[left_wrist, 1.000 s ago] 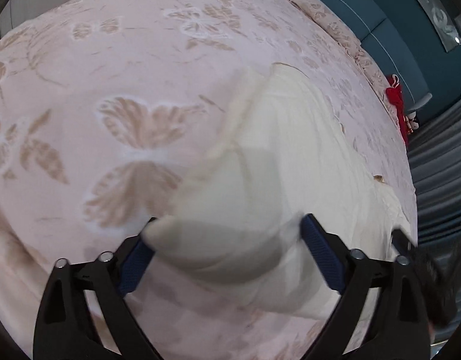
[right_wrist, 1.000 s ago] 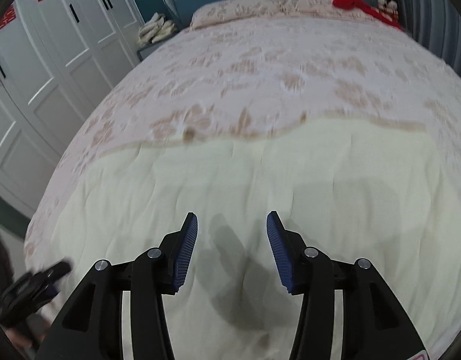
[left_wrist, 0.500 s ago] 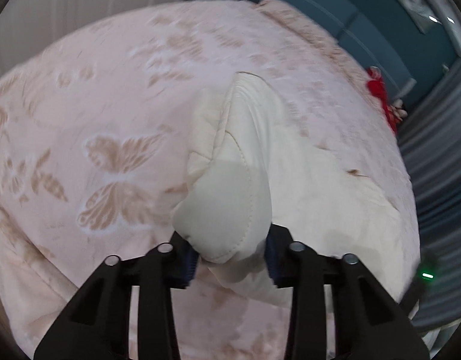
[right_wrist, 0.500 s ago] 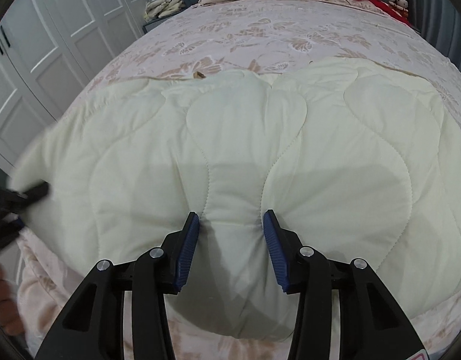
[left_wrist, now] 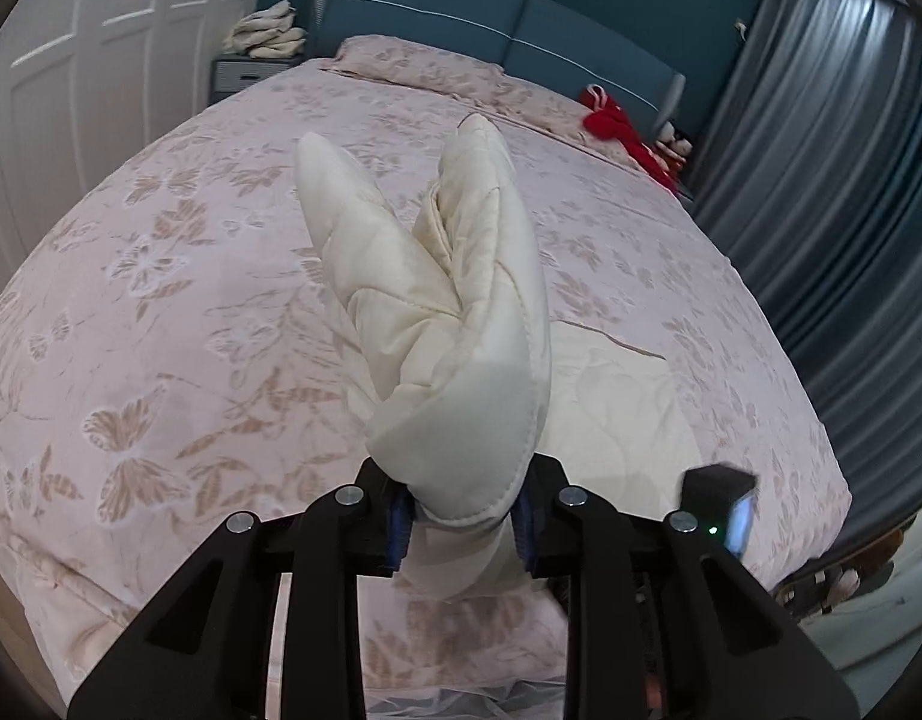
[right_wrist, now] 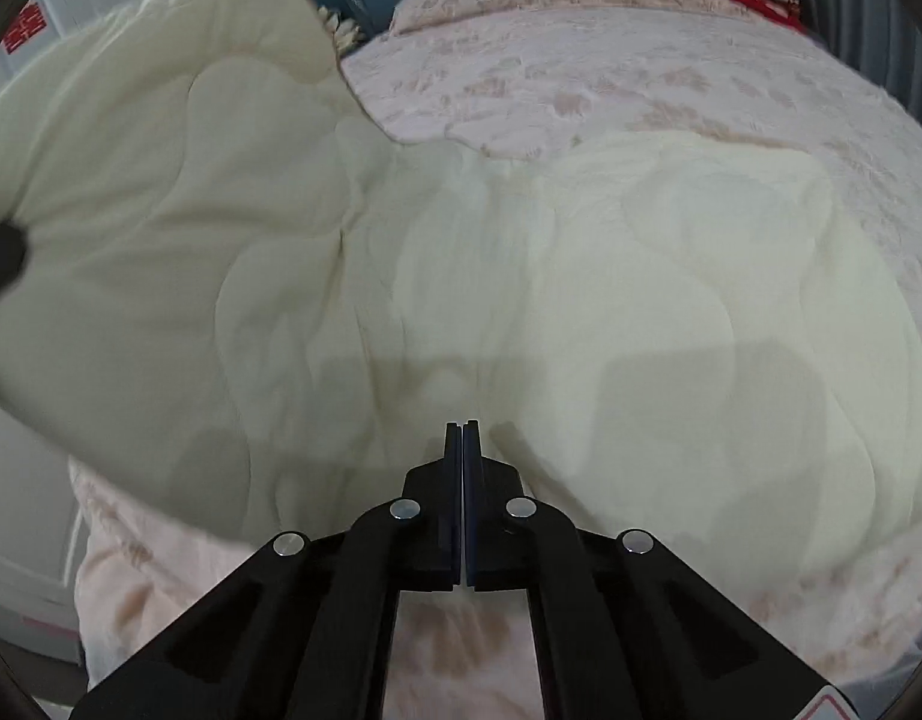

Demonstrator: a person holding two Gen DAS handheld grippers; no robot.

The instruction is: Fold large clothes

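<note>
Both grippers closed: left gripper [left_wrist: 461, 525] pinching quilt [left_wrist: 455, 324], right gripper [right_wrist: 462, 438] empty

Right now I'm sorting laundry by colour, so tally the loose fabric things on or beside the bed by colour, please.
Cream: 2 (quilt held in the left gripper; pile of cloth on the nightstand)
Red: 1 (red cloth near the headboard)
Total: 3
</note>
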